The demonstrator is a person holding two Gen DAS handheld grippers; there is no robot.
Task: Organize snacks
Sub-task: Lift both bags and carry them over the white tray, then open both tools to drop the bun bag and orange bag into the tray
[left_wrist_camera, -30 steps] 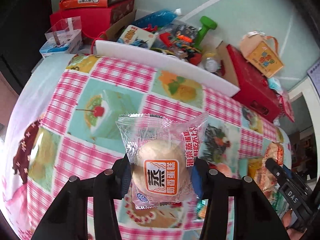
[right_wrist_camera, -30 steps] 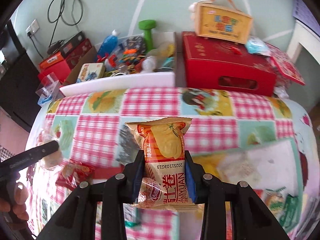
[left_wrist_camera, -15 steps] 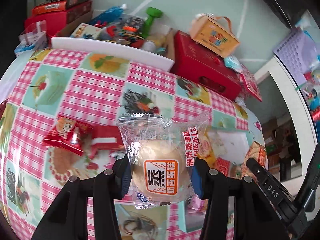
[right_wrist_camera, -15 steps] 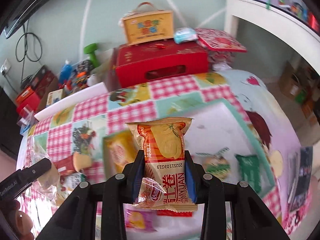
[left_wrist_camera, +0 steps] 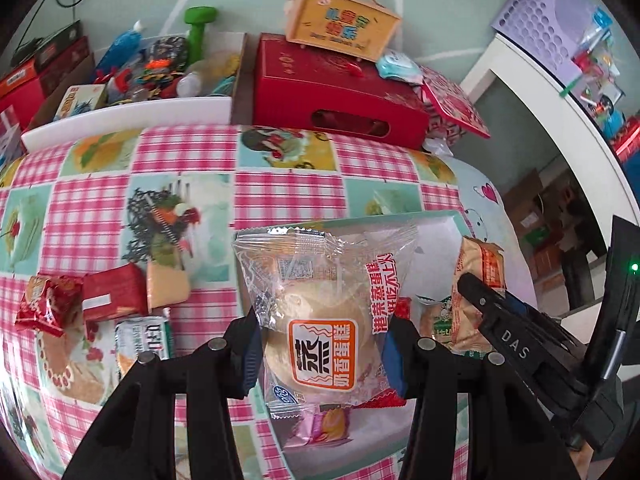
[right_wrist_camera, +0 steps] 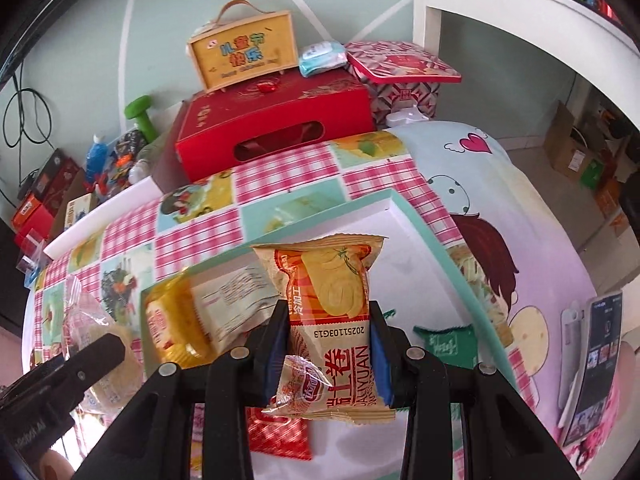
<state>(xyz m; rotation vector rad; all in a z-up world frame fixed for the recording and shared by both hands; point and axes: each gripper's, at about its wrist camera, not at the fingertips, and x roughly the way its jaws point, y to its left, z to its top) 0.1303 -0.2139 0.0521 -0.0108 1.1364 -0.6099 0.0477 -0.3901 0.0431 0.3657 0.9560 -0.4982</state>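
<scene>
My left gripper (left_wrist_camera: 320, 344) is shut on a clear-wrapped steamed cake (left_wrist_camera: 320, 320) and holds it above the near-left part of a white tray with a teal rim (left_wrist_camera: 444, 220). My right gripper (right_wrist_camera: 329, 344) is shut on an orange egg-roll packet (right_wrist_camera: 332, 312) above the same tray (right_wrist_camera: 384, 210). The tray holds a yellow packet (right_wrist_camera: 176, 326), a green packet (right_wrist_camera: 444, 342), a red packet (right_wrist_camera: 280, 434) and a pink one (left_wrist_camera: 324, 426). The right gripper also shows in the left wrist view (left_wrist_camera: 516, 340).
Loose snacks lie on the checked cloth left of the tray: red packets (left_wrist_camera: 80, 302), a tan wafer (left_wrist_camera: 168, 290), a green-white packet (left_wrist_camera: 144, 340). A red gift box (left_wrist_camera: 336, 96) and a cluttered bin (left_wrist_camera: 152, 72) stand at the back. A phone (right_wrist_camera: 596, 364) lies right of the tray.
Both grippers swung right across the table with their snacks still gripped, from over the bare cloth to over the white tray. The packets sit the same way in the fingers.
</scene>
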